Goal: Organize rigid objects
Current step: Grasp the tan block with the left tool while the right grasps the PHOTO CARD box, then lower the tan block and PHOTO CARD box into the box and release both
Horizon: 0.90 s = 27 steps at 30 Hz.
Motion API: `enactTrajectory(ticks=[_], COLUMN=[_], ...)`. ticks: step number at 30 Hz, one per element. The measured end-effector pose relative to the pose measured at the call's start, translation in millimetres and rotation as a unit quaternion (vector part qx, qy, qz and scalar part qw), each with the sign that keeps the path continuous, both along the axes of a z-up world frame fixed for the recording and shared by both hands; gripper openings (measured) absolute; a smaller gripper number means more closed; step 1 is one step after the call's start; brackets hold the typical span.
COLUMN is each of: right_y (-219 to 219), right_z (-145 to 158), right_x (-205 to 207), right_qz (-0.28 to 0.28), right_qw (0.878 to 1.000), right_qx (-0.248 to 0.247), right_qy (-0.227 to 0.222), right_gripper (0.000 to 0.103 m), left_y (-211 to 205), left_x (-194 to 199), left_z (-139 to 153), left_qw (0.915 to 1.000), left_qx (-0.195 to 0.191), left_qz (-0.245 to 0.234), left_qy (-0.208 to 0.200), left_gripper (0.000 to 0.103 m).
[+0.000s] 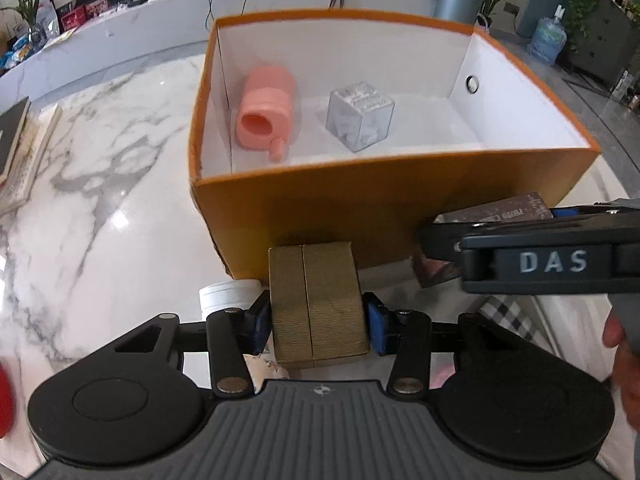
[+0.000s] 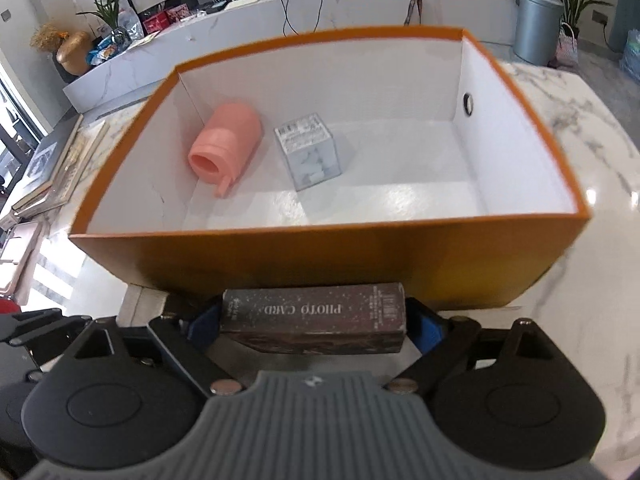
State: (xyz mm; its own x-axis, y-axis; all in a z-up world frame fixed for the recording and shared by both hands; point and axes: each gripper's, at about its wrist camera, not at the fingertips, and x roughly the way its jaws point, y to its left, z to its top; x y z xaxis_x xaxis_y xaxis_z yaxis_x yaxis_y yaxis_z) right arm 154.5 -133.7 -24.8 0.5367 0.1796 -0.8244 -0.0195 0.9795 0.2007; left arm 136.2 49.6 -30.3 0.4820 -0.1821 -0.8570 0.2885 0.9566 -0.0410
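An open orange box with a white inside stands on the marble table; it also shows in the right wrist view. A pink cup lies on its side in the box, next to a grey cube. My left gripper is shut on a gold ribbed box, just in front of the orange box. My right gripper is shut on a dark brown "PHOTO CARD" box, held before the orange box's near wall. That gripper and its box show at right in the left wrist view.
A white lidded jar sits on the table left of the gold box. Books lie at the table's left edge. A checked cloth lies at lower right. A counter with clutter and a grey bin stand behind.
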Motion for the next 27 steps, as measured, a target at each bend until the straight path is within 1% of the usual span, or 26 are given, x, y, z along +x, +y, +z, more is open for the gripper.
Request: enactTrajectory(ticks=[4,9,14,17,19,22,24,27], right_y=[-7.3,-11.0,-19.7,-25.3,-29.2,-34.3,-36.0,-39.0], right_z=[20.1,53.6,92.5,114.7,125.8,130.7,126.8,112.3], right_x=[-10.4,-25.4,-33.8,-31.5,-24.5,-2.9,12.4,39.6], right_qz=[0.014,0.041,0.05,0.053,0.047,0.036,0.032,0.031], right_qw=[1.0,0.998,0.996,0.994,0.993,0.992,0.993,0.996], right_qx=[0.0,-0.003,0.004,0.014,0.01,0.001,-0.008,-0.009], right_qy=[-0.012,-0.039,-0.075,-0.097,-0.111,-0.121,-0.116,-0.088], right_gripper=[0.091,0.091,0.091,0.091,0.091,0.091,0.091,0.091], left_y=[3.3,6.8,7.7,7.4,4.8,1.0,-3.4,-13.3], left_x=[-11.5,-21.5,-20.4,-13.2,-0.1,21.3,33.1,50.6], left_z=[23.4,60.5,96.9,114.3,120.6,121.9,119.2,107.6], left_qw=[0.9998,0.9988,0.9969,0.9953,0.9943,0.9942,0.9942,0.9949], left_qx=[-0.01,-0.022,-0.032,-0.036,-0.035,-0.034,-0.021,-0.006], left_qz=[-0.008,-0.019,-0.025,-0.024,-0.017,-0.016,-0.019,-0.037], left_qy=[-0.014,-0.04,-0.067,-0.087,-0.099,-0.101,-0.104,-0.094], left_gripper=[0.053,0.053,0.053,0.053,0.053,0.053,0.053,0.053])
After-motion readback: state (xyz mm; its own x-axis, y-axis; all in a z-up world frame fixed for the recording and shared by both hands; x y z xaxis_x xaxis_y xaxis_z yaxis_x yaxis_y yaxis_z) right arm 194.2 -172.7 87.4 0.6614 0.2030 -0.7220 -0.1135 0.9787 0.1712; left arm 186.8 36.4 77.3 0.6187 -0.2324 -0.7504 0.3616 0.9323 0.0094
